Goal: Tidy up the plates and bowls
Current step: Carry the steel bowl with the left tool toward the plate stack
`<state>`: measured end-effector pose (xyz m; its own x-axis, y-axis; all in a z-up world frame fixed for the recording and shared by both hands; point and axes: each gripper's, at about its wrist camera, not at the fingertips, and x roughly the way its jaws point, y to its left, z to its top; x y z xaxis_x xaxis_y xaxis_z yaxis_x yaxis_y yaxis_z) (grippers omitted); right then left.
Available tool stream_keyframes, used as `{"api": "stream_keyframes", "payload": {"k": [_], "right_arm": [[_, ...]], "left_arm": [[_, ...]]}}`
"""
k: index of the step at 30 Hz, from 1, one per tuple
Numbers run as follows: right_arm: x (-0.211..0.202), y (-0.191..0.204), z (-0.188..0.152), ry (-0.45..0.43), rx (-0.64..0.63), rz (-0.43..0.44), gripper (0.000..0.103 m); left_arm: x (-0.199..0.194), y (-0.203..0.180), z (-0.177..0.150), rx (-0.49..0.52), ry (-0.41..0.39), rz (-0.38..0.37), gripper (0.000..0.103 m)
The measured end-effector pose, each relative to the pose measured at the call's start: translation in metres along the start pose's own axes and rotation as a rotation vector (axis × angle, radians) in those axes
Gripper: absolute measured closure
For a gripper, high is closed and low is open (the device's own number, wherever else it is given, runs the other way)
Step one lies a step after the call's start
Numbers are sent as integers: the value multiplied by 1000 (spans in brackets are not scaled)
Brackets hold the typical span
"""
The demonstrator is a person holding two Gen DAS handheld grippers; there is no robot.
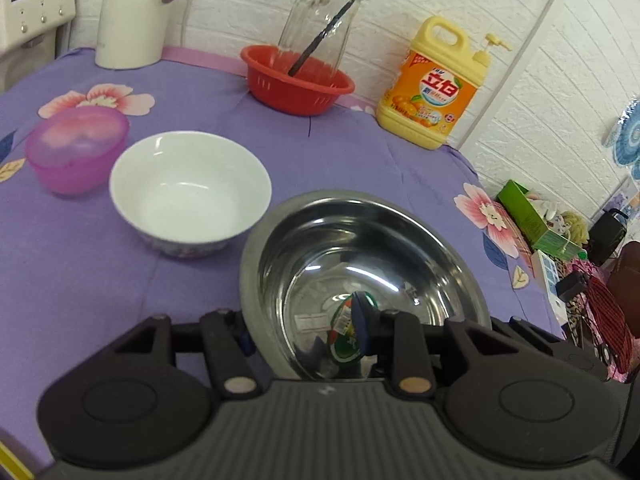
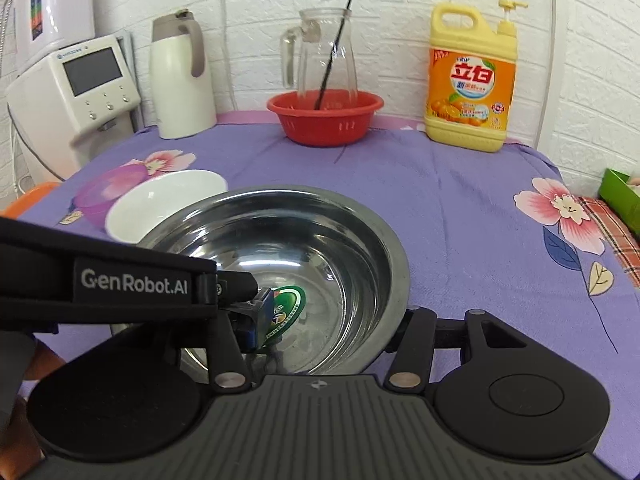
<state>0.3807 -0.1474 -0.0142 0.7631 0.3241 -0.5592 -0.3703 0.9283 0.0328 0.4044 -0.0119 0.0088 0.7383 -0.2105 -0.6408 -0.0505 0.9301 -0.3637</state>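
Item: steel bowl, carried between two grippers over the purple-clothed counter.

Left gripper: narrow, pads pinching the bowl's near-left rim, one finger inside the wall by a green sticker.

Right gripper: drawn in as far as the bowl allows; it spans the near part of the bowl, fingers against its outer wall on either side.

Ahead-left of both: white bowl, then pink plastic bowl.

Handling note: nesting into the white bowl looks unsuitable, as the steel one appears wider. Keep both grips level and moving together; the polished rim likely slips if one hand leads.
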Motion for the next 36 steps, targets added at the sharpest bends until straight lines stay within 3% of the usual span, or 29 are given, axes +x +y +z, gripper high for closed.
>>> {"api": "stream_keyframes", "payload": {"k": [12,18,25,30,36], "right_arm": [[-94,35,-63,-15,22,-44,15],[-126,56,-97,-14,43,-76,15],[-131,54,-116,5,92,-114,15],[-125,53,-124,27,117,-95,15],[-123,56,-130,15,104,-94,14]], "left_arm": [[-83,-1,-82,99,57,-92,76],[-104,0,-115,141,83,-121,76],[-97,-9,-130,173,110,-127,76],[-90,-4,-135,168,123,-105,76],[-89,-4,-137,182,99,-96,75]]}}
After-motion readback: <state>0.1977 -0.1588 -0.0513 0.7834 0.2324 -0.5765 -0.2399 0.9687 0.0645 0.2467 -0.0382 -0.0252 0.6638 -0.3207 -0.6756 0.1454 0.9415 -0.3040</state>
